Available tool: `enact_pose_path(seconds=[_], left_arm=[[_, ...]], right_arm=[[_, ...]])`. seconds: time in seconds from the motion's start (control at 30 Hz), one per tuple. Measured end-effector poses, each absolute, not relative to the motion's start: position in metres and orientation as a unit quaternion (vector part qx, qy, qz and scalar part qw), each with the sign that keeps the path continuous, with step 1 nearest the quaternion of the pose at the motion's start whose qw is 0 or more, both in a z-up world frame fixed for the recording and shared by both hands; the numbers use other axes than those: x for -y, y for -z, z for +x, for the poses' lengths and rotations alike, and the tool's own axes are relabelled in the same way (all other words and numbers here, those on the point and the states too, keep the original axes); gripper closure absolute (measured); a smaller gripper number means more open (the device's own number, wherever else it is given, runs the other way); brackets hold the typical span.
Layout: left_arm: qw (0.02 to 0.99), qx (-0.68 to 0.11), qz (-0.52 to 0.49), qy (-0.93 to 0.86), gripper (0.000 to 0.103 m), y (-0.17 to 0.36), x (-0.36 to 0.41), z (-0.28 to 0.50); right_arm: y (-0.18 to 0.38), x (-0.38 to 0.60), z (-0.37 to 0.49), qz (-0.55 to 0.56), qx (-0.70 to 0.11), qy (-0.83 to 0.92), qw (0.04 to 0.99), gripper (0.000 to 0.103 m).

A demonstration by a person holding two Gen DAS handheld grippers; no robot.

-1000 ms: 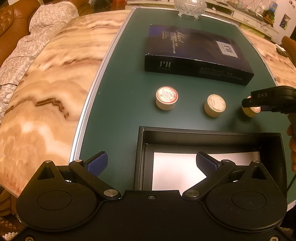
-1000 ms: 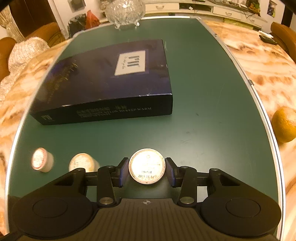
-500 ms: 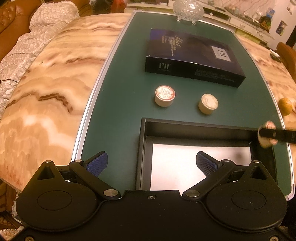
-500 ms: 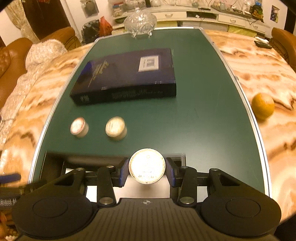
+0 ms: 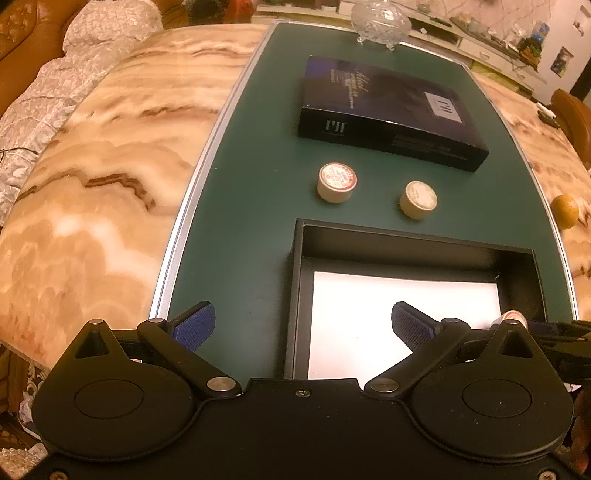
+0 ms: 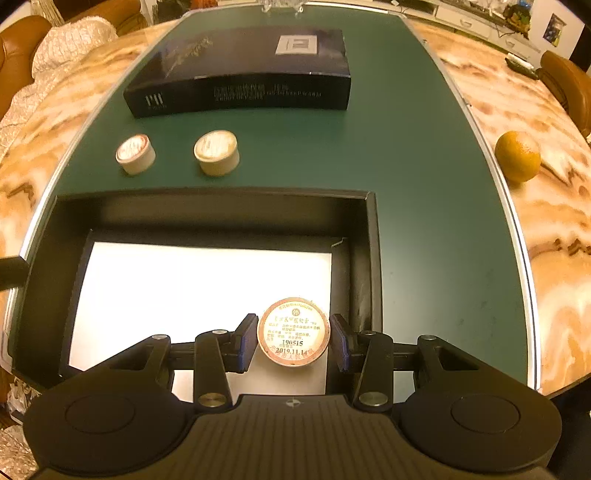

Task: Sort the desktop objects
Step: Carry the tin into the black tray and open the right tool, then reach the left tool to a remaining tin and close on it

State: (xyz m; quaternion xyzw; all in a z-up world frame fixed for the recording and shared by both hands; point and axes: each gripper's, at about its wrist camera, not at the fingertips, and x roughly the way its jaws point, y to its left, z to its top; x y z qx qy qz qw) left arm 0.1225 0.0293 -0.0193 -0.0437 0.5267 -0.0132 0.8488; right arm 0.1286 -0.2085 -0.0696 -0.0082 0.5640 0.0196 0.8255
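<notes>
A round cream tin with a printed label [image 6: 293,331] sits on the white liner of the open black box [image 6: 221,206], near its right wall. My right gripper [image 6: 293,341] is open around the tin, with small gaps on both sides. The tin also shows at the right edge of the left wrist view [image 5: 511,317]. Two more tins stand on the green mat beyond the box: a red-labelled tin [image 5: 337,182] and a pale-lidded tin [image 5: 418,198]. My left gripper [image 5: 303,326] is open and empty above the box's near left corner [image 5: 299,295].
A long dark blue box [image 5: 391,110] lies farther back on the green mat. A glass bowl [image 5: 380,18] stands at the far end. An orange [image 6: 517,155] rests on the marble top to the right. The marble table edge [image 5: 92,184] lies left.
My right gripper carried the tin back from the mat into the black box, lowered it onto the white liner and opened its fingers. The left gripper stayed open and nearly still.
</notes>
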Motion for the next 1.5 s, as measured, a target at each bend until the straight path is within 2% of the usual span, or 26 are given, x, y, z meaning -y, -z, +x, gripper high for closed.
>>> enact_pose_path(seconds=[0.9,1.17,1.37,1.5], left_arm=[[0.848,-0.528,-0.047,0.01,0.0,0.022,-0.033,0.123],[0.85,-0.524,-0.042,0.007,0.0,0.021,-0.031,0.131],[0.859,-0.51,-0.041,0.001,0.0,0.02,-0.025,0.153],[0.865,-0.501,-0.033,0.002,0.0,0.022,-0.015,0.18]], right_arm=[[0.079,0.203,0.132,-0.013,-0.57,-0.004,0.822,0.057],[0.068,0.207,0.127,0.012,-0.551,-0.014,0.834,0.043],[0.049,0.218,0.117,0.042,-0.517,-0.01,0.855,0.037],[0.038,0.233,0.107,0.082,-0.496,-0.015,0.865,0.037]])
